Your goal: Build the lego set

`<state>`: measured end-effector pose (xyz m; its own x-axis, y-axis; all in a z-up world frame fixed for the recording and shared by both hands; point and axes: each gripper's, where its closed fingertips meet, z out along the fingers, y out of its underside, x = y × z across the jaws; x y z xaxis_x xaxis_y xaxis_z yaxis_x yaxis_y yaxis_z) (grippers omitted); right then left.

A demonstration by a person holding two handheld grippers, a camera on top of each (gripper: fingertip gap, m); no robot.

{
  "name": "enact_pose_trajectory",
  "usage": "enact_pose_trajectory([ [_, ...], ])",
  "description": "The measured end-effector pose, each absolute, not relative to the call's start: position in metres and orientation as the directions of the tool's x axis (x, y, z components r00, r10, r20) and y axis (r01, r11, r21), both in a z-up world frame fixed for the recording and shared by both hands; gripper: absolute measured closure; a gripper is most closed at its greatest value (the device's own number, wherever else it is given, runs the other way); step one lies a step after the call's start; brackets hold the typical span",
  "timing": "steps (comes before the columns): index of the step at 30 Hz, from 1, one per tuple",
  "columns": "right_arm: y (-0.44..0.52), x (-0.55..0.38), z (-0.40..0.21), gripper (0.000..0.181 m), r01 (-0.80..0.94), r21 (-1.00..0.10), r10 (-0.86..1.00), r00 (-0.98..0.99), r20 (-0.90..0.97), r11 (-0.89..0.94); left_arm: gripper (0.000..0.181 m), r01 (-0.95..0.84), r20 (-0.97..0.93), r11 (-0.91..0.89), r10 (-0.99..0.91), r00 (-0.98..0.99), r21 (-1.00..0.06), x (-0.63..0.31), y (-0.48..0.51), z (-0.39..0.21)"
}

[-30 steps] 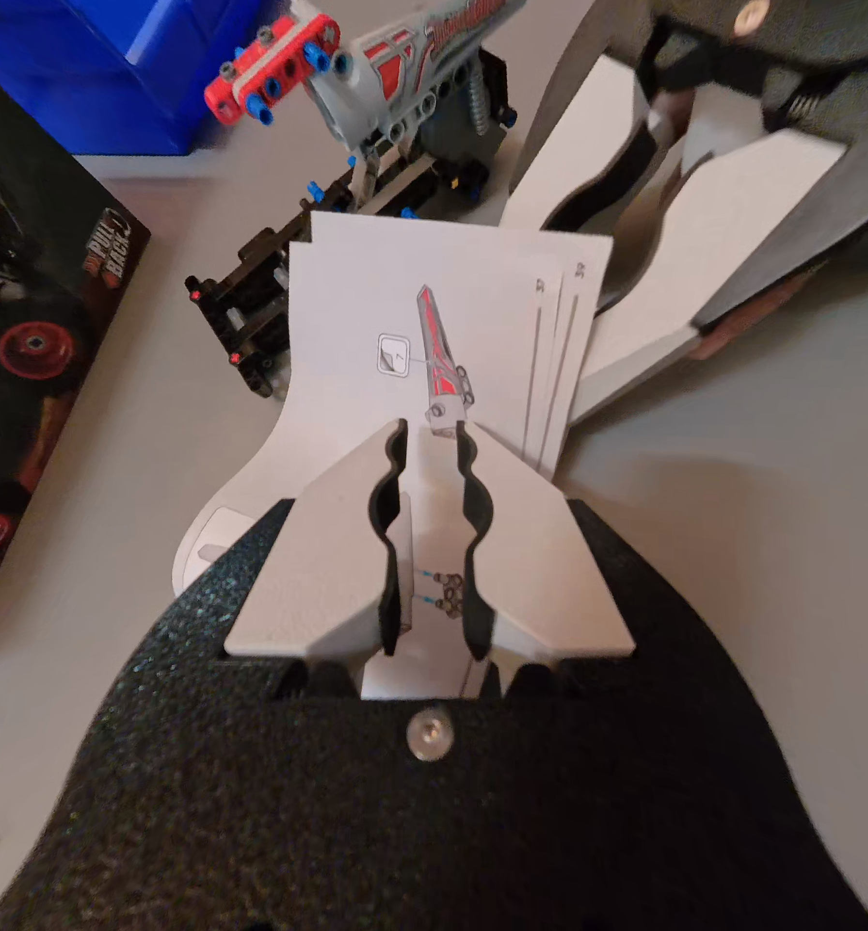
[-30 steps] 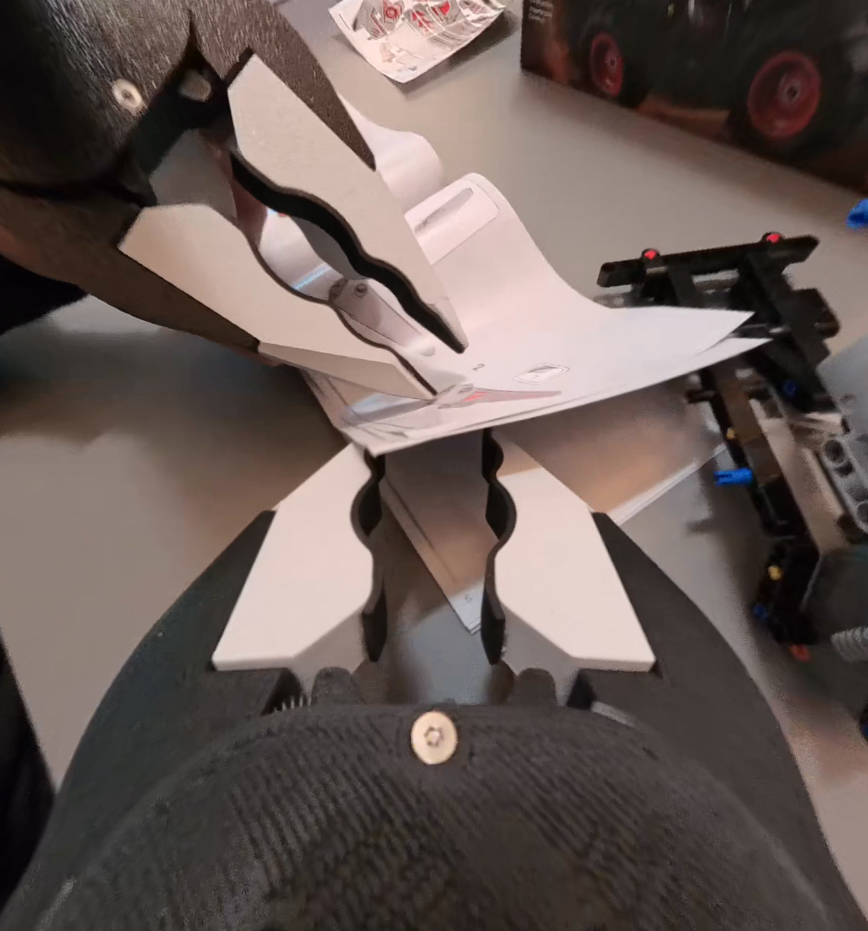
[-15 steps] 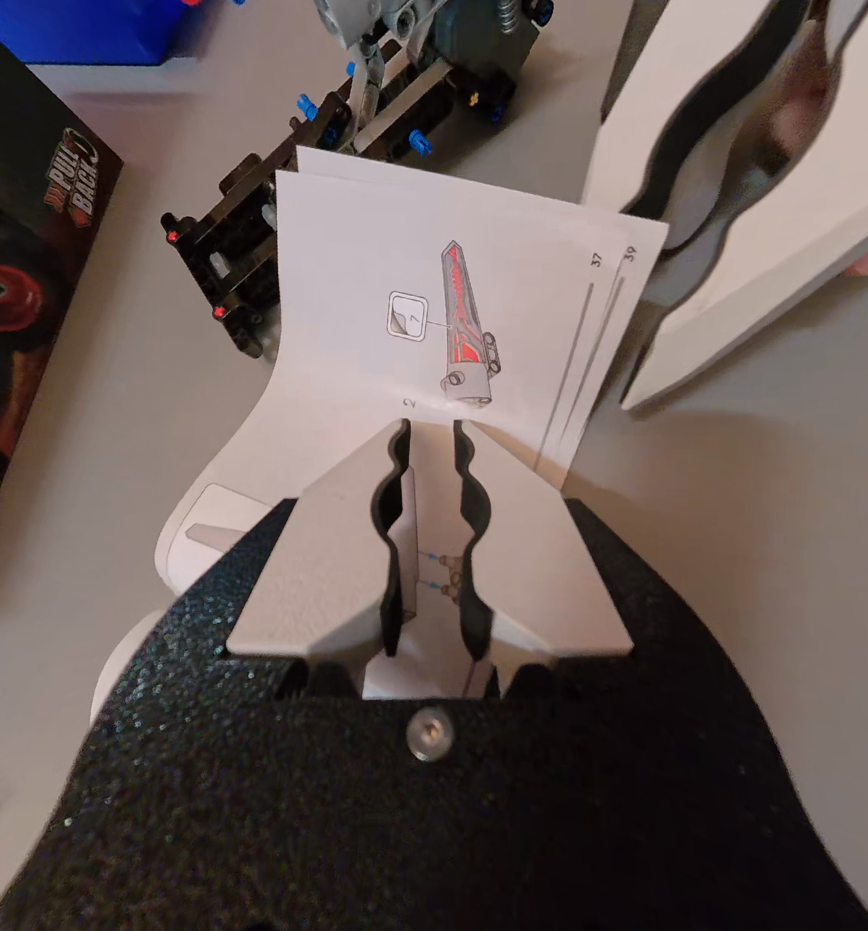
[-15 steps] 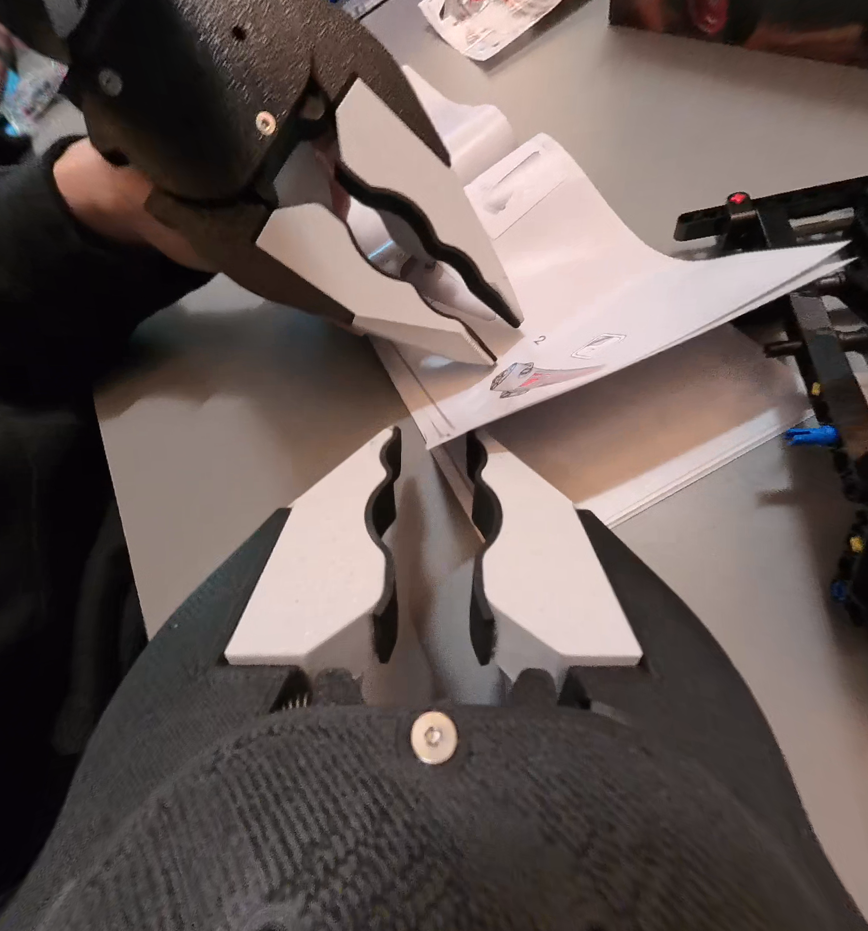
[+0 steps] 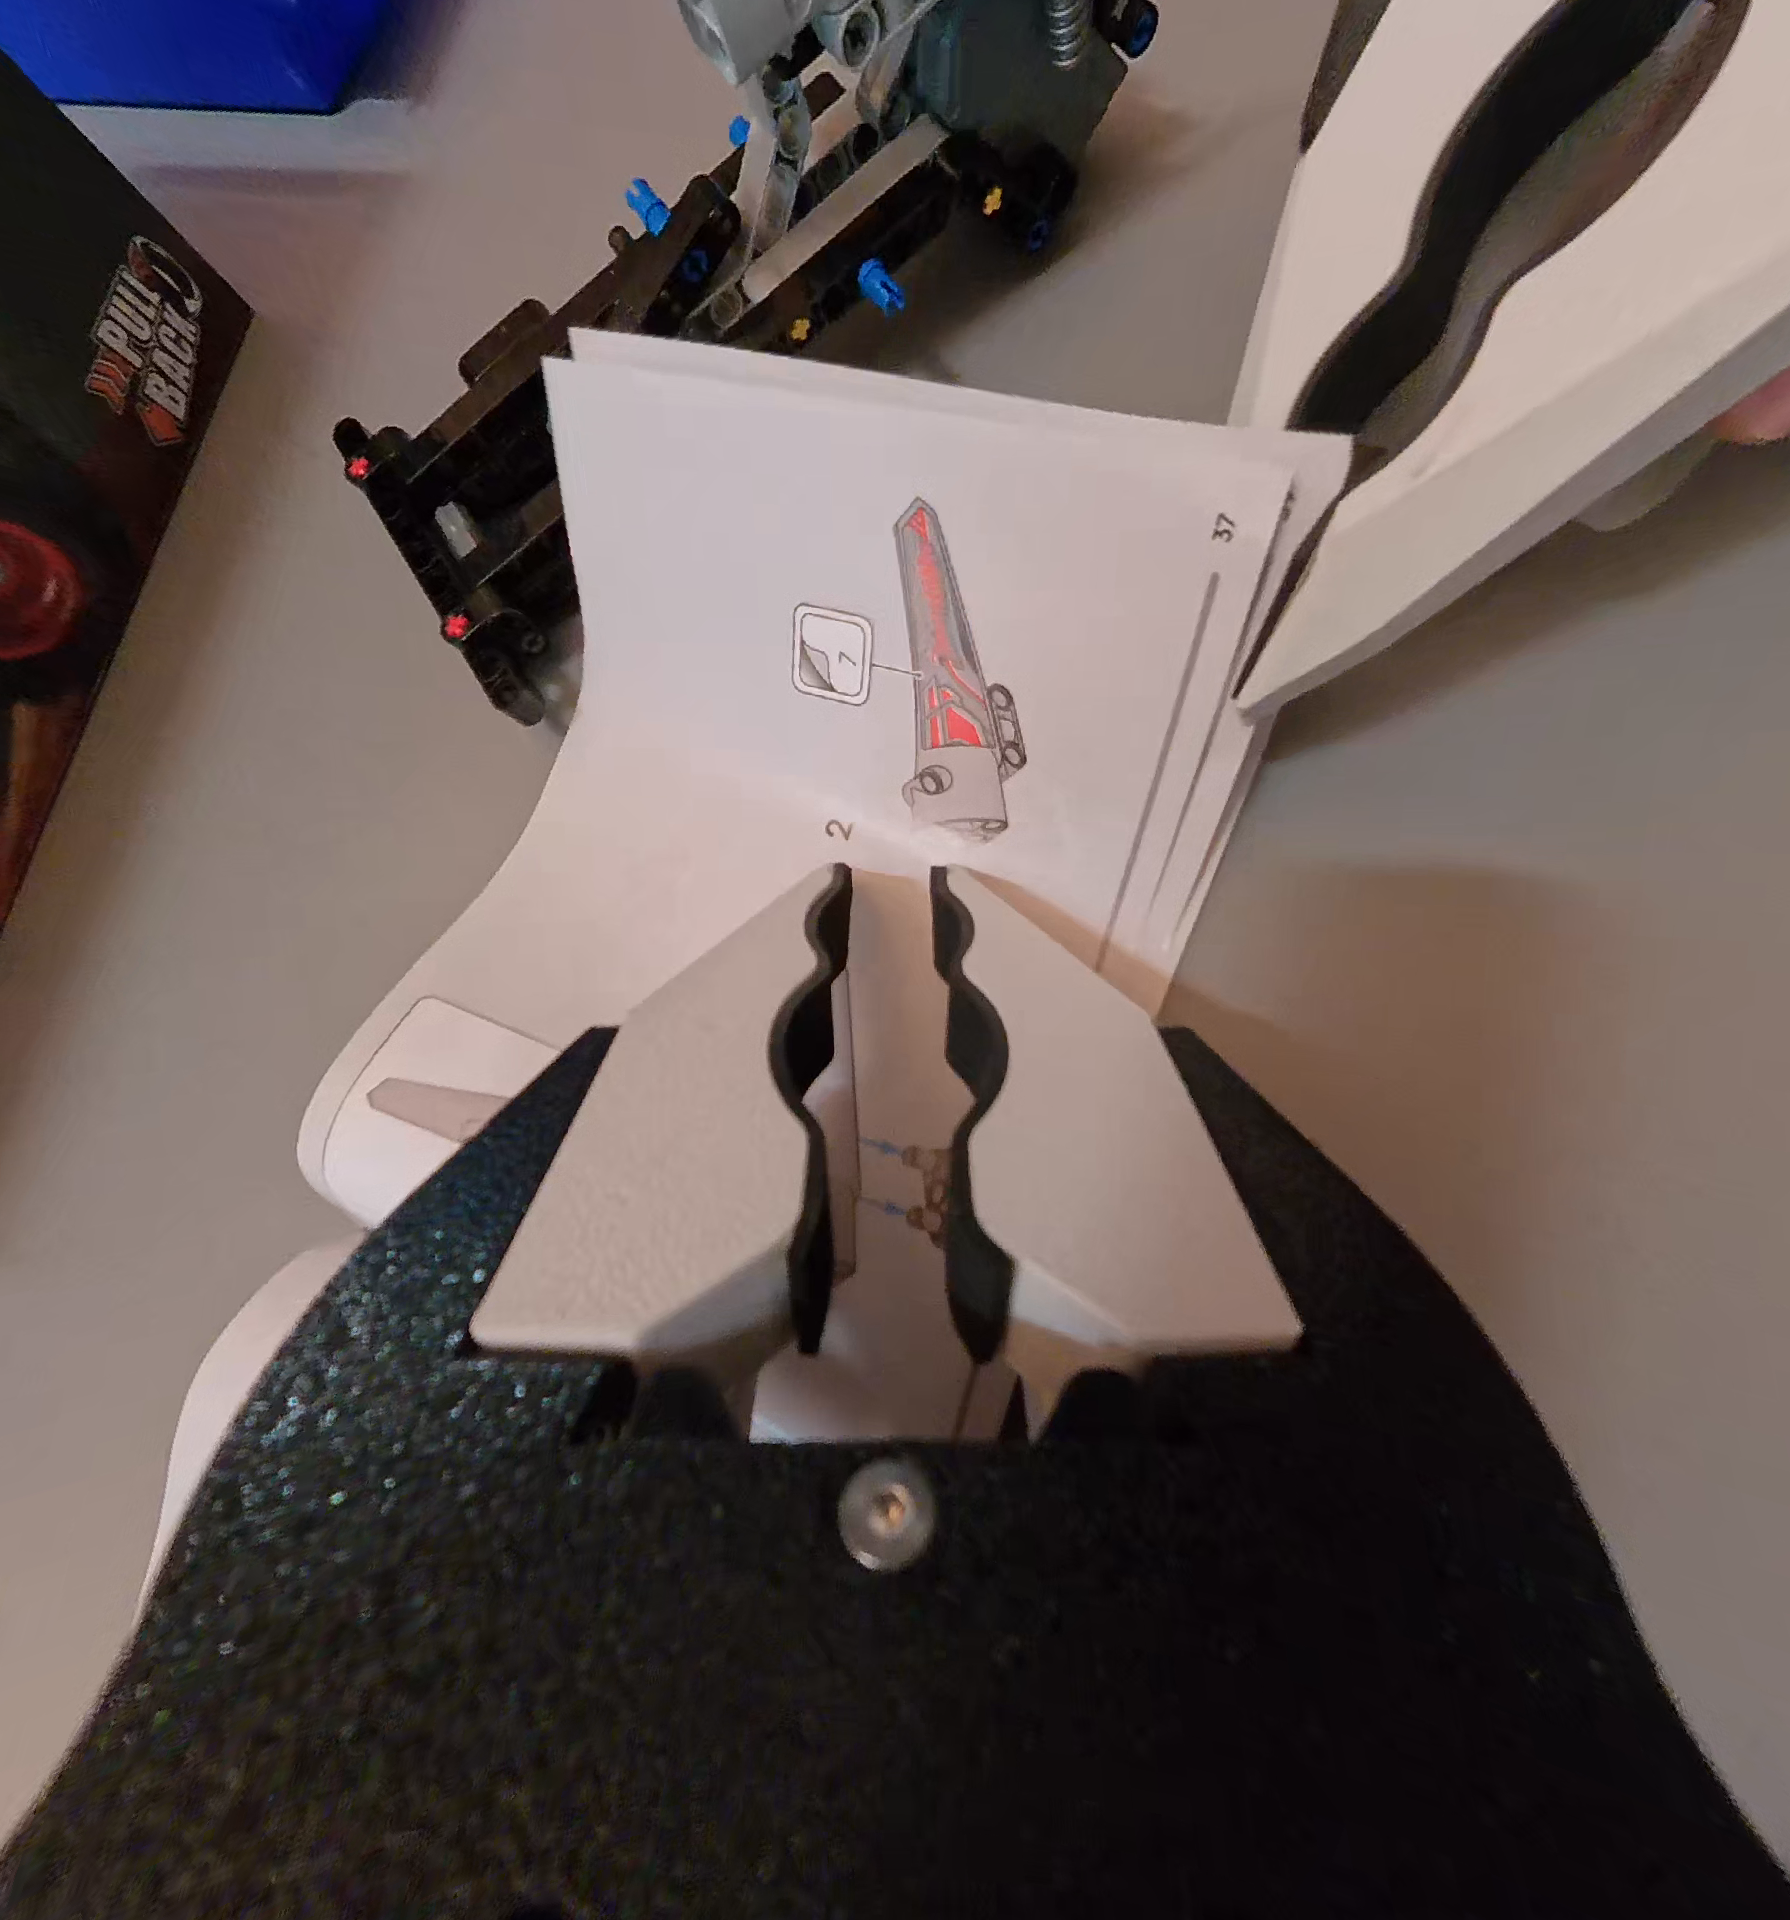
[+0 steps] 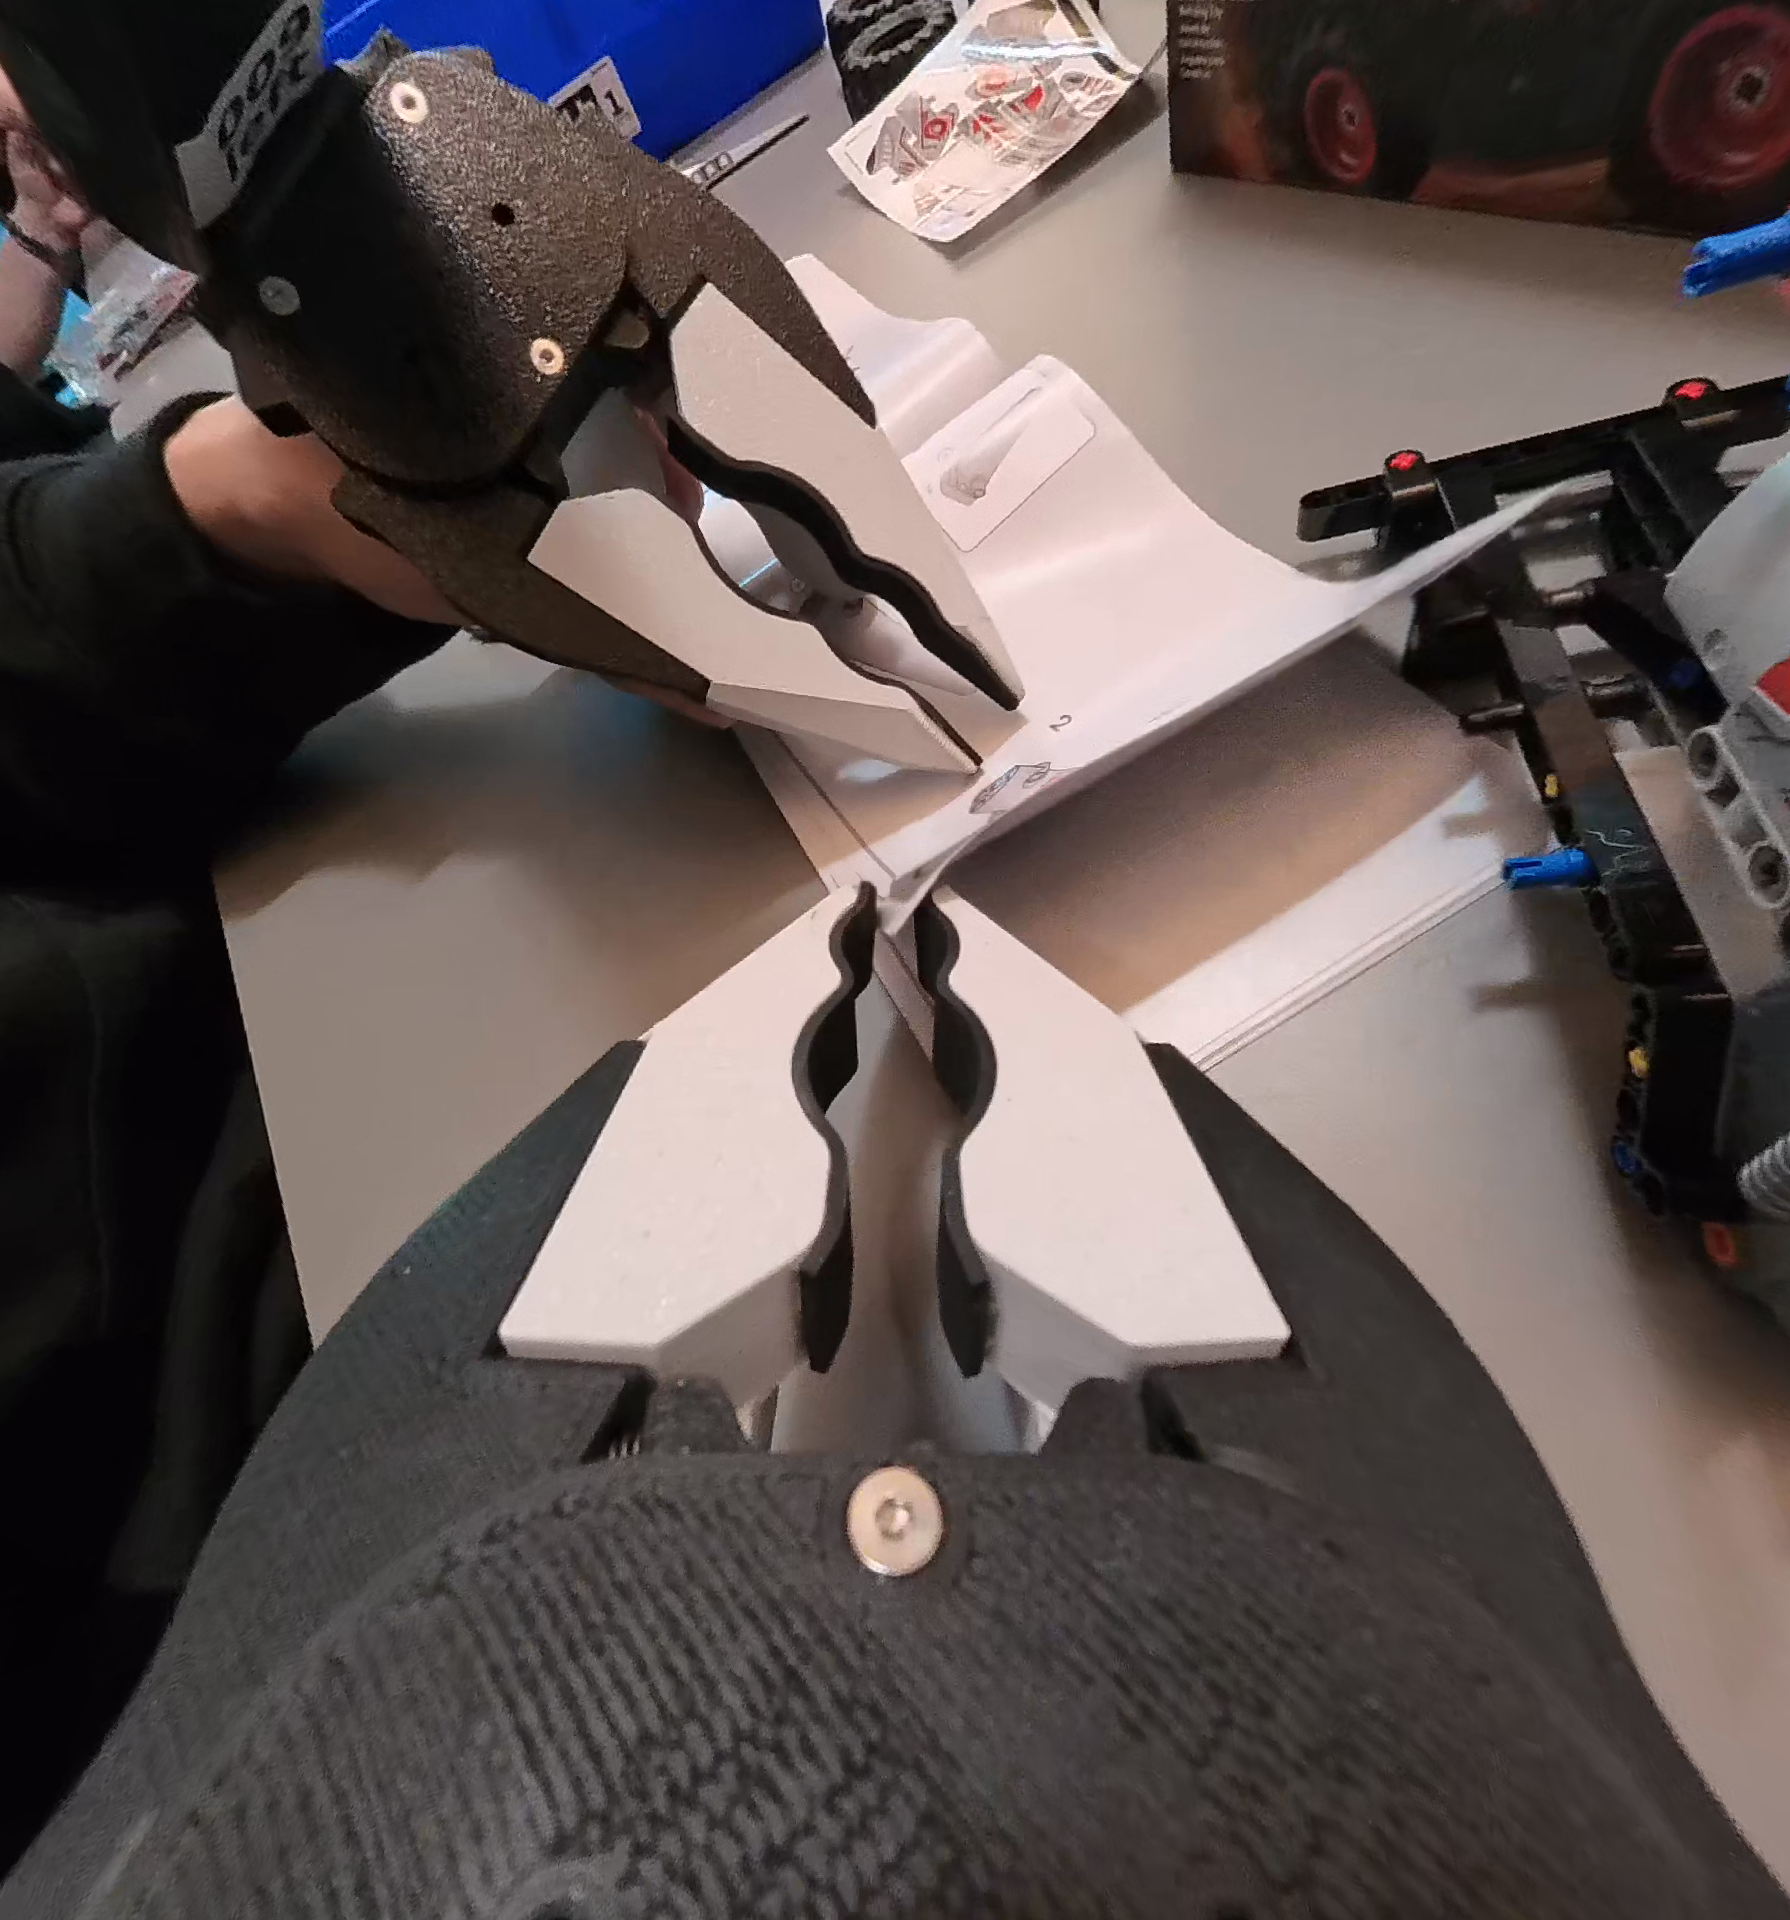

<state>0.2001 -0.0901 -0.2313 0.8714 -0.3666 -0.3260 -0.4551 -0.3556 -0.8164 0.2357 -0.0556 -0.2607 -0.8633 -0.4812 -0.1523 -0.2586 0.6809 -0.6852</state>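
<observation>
The white instruction booklet [image 5: 766,582] lies open on the grey table with a few pages curled upward. My left gripper [image 5: 886,873] presses its tips on the page near the crease, its jaws a narrow gap apart and empty; it also shows in the right wrist view [image 6: 984,727]. My right gripper [image 6: 893,896] is at the lifted pages' near corner [image 6: 984,821], its jaws a thin slit apart with the corner between the tips. In the left wrist view the right gripper [image 5: 1286,582] is at the pages' right edge. The part-built black and grey model [image 5: 662,312] stands beyond the booklet, and to the right in the right wrist view [image 6: 1649,831].
The dark set box [image 5: 49,499] lies left of the booklet, with a blue bin [image 5: 174,52] behind it. In the right wrist view a sticker sheet [image 6: 974,135] and the box [image 6: 1493,94] lie at the back. A person's sleeve [image 6: 70,623] is at the left. Across from one pair of fingers to the other is roughly 6 cm.
My right gripper has drawn back to the lifted pages' corner and narrowed its jaws around it. My left gripper has stayed pressed on the booklet, its gap slightly narrower.
</observation>
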Motion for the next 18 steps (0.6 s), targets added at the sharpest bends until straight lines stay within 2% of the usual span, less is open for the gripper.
enact_pose_trajectory([
  [12,-0.092,0.212,-0.218,0.181,-0.542,-0.815,-0.376,0.812,-0.445,-0.206,0.166,-0.295,-0.101,0.645,-0.503,-0.859,-0.705,0.234,-0.052,-0.255],
  [18,-0.084,0.209,-0.203,0.181,-0.402,-0.893,-0.339,0.884,-0.322,-0.2,0.159,-0.196,-0.02,0.455,-0.428,-0.904,-0.868,0.218,-0.077,-0.206],
])
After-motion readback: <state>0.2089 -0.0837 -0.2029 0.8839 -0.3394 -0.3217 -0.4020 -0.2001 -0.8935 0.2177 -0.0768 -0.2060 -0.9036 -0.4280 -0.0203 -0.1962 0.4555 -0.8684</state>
